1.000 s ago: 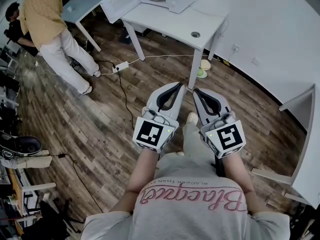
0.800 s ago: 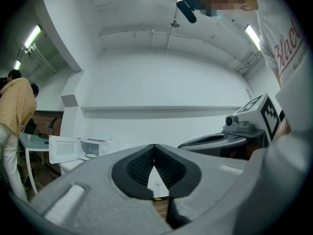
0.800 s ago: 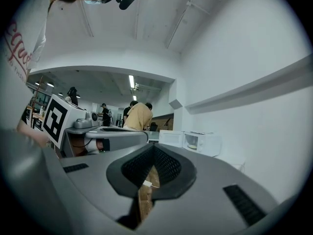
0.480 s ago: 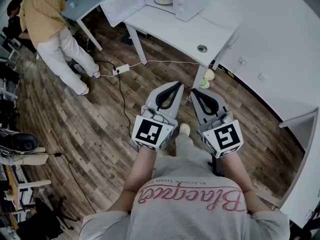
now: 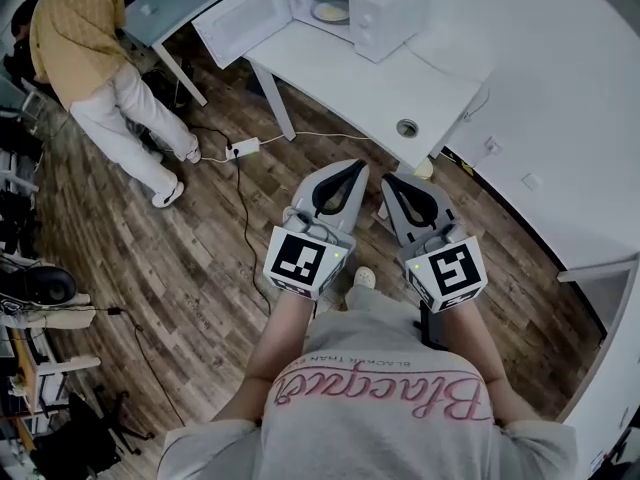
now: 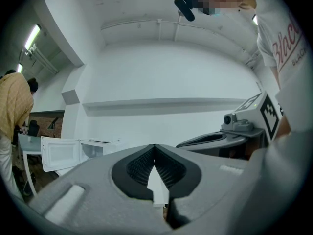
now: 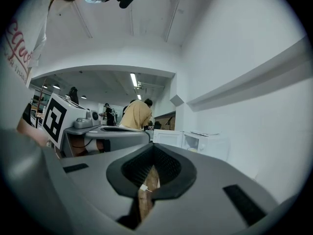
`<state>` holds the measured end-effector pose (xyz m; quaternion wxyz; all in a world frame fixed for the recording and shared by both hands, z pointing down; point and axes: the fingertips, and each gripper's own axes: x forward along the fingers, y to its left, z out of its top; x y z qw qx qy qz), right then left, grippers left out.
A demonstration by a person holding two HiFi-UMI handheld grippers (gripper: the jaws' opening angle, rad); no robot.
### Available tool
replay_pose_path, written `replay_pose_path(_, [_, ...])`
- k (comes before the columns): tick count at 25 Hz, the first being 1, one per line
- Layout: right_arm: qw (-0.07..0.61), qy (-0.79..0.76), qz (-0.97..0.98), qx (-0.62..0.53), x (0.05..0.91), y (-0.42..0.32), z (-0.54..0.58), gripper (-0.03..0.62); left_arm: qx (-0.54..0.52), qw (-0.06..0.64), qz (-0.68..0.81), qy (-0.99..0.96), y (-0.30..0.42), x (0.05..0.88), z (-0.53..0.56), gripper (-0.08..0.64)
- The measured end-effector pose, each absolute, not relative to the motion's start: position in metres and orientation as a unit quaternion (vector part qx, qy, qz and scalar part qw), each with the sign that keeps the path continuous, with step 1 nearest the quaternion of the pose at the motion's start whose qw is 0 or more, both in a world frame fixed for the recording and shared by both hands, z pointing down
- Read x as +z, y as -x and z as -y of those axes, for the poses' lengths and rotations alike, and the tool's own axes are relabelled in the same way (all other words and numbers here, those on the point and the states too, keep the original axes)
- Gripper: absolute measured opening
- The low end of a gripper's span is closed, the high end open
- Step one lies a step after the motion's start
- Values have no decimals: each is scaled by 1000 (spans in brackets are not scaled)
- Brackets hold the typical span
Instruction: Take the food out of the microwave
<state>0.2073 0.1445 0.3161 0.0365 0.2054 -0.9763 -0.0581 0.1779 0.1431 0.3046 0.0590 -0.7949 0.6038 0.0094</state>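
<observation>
Spreading under everything in the head view, the wooden floor [image 5: 190,268] takes up most of the scene, with a white wall [image 5: 560,88] curving along its right side. A white table [image 5: 370,83] stands against that wall, and a smaller grey table [image 5: 165,3] sits just beside its left end. A person in a yellow shirt [image 5: 75,28] bends over near the grey table, well apart from the grippers.

The microwave [image 5: 375,8] rests on the far end of the white table with its door [image 5: 235,20] swung wide open to the left. The food [image 5: 330,12], a pale portion on a plate, sits inside the microwave, untouched.

The left gripper [image 5: 345,166] and the right gripper [image 5: 398,180] are held side by side over the floor, near the table's front edge and well short of the microwave. In its own view the left gripper [image 6: 154,146] has its jaws pressed together with nothing between them. The right gripper [image 7: 153,146] is closed the same way, holding nothing.

A round hole [image 5: 406,127] marks the table's near corner, and a white power strip [image 5: 243,149] lies on the floor by a table leg.
</observation>
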Motion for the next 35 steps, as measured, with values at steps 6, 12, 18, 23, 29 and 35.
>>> replay_pose_path(6, [30,-191,979,-57,313,-194,-99,9,7,67,-618,784,-164,299,-99,5])
replay_pose_path(12, [24,-174,983,-52,314,-184,-70,9,-3,71,-625,778,-157,300,-71,5])
replay_pose_path(18, [21,-171,984,-43,320,-172,-46,9,-25,71,-628,775,-144,308,-52,5])
replay_pose_path(23, [17,-178,983,-29,323,-153,-25,9,-24,75,-627,775,-124,307,-31,5])
replay_pose_path(29, [22,-194,980,-33,326,-117,8,9,-38,88,-615,782,-91,312,3,5])
replay_pose_path(35, [25,-212,976,-41,319,-66,46,9,-36,91,-603,792,-38,303,45,5])
